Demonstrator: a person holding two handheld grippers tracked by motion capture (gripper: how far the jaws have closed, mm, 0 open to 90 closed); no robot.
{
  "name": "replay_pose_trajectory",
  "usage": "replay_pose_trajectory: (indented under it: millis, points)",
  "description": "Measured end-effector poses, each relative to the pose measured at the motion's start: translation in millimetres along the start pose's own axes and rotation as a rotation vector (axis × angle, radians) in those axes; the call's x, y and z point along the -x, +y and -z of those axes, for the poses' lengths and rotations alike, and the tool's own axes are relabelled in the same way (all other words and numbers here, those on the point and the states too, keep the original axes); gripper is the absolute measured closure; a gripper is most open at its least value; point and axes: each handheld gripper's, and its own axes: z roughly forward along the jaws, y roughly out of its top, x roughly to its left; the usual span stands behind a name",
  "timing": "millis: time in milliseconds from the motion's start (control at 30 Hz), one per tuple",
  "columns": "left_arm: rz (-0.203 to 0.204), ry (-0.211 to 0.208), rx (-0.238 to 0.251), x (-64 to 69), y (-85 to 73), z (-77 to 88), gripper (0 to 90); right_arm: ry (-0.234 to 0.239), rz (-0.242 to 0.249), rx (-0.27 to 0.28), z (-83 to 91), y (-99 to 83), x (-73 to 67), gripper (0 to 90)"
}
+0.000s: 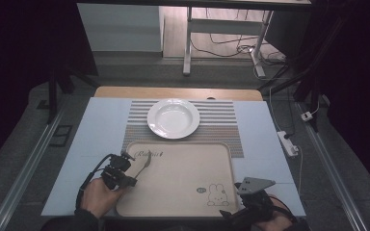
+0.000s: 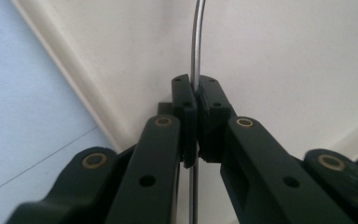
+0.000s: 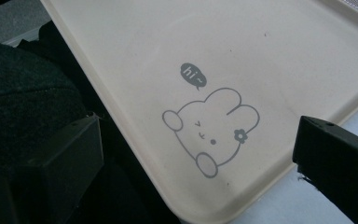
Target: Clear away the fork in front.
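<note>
Steel shows between the jaws of the left tool: a thin metal fork is clamped by its handle, the jaws pressed tight against it from both sides. In the left gripper view the handle runs straight up out of the closed jaws and curves slightly at the top, above the pale floor of the tray. From the high view the left tool sits over the near left corner of the tray, held by the left hand, and the fork's head points away from the person toward the printed lettering at the tray's far left edge.

The tray is beige, with a rabbit drawing near its near right corner, and lies on a pale blue mat that covers the worktop. Beyond the tray, a white plate rests on a striped placemat, apart from the tray's far rim.

The right tool hovers at the near right corner of the tray. In the right gripper view its two black jaws stand far apart with nothing between them, released, and the rabbit drawing with its small speech bubble lies on the tray between them. A dark sleeve is at the left of that view.
</note>
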Motion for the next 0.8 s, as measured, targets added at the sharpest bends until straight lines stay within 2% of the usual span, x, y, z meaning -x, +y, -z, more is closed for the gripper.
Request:
replay_pose_trajectory:
  millis: [167,333,433,667,733,800]
  points:
    - [0.031,0.004,-0.009,-0.4,5.0,-5.5,86.5,-0.001,0.007,-0.002,-0.7,0.1,-1.0,1.5]
    - [0.044,0.04,-0.04,-2.4,8.7,-12.2,86.3,0.008,-0.006,0.003,-0.4,-0.4,1.4,1.6]
    - [0.049,0.035,-0.039,-3.7,8.8,-12.7,85.9,0.011,-0.014,0.007,0.1,-0.7,2.6,1.7]
    - [0.032,0.034,-0.032,-4.8,8.7,-12.6,84.3,0.011,-0.012,0.005,0.0,-0.7,2.5,1.7]
    - [0.026,0.033,-0.024,-6.3,8.9,-11.3,81.3,0.005,-0.011,0.003,1.0,-1.2,2.5,1.7]
    - [0.017,0.024,0.009,-8.3,10.0,-6.3,80.0,0.002,-0.02,0.008,2.7,-2.1,3.2,1.7]
